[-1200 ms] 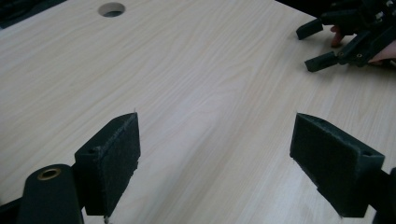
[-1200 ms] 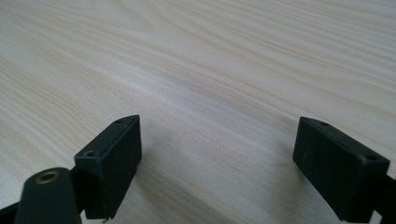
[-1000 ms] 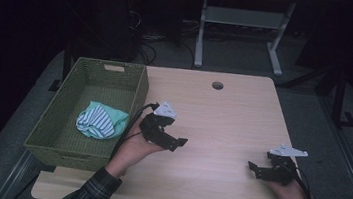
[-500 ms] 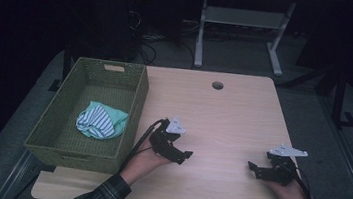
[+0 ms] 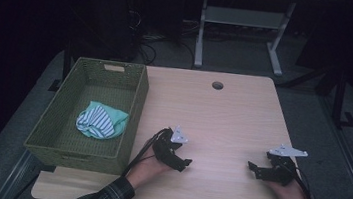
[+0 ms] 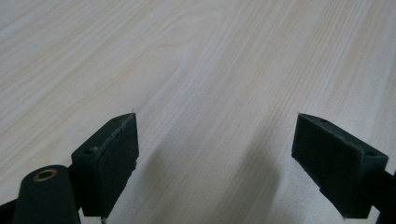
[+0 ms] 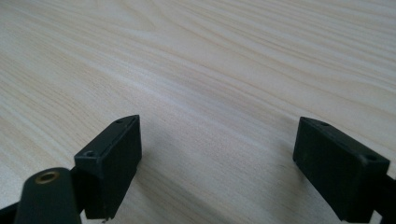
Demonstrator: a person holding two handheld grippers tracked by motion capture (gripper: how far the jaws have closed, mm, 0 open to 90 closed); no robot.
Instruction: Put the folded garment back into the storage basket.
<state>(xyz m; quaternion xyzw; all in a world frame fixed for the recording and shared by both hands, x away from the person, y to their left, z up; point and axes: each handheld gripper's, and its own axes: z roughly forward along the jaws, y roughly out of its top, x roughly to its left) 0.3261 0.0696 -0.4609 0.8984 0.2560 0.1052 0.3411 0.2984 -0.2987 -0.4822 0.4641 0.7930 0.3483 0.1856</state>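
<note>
Currently both grippers rest low on the bench (image 5: 223, 115), jaws spread wide, nothing between them. Left gripper (image 5: 183, 163) sits just right of the green woven basket (image 5: 135, 110); right gripper (image 5: 252, 166) lies well apart, near the bench's right front. The left and right gripper views confirm bare wood grain under each pair of jaws.

Item of work: a bundled cloth (image 5: 100, 121), striped white and teal, lies inside the basket toward its near right part, apart from both grippers.

Judgement: the cloth looks placed and the hands parked. If another reach into the basket is needed, lift the left gripper above the rim first, then go over the right wall, not through it; descend straight onto the top of the bundle and pinch a fold.

Room: bench surface between the grippers is open. Front edge is close behind both hands. Cable hole (image 5: 217, 85) sits far back, clear of any path.
</note>
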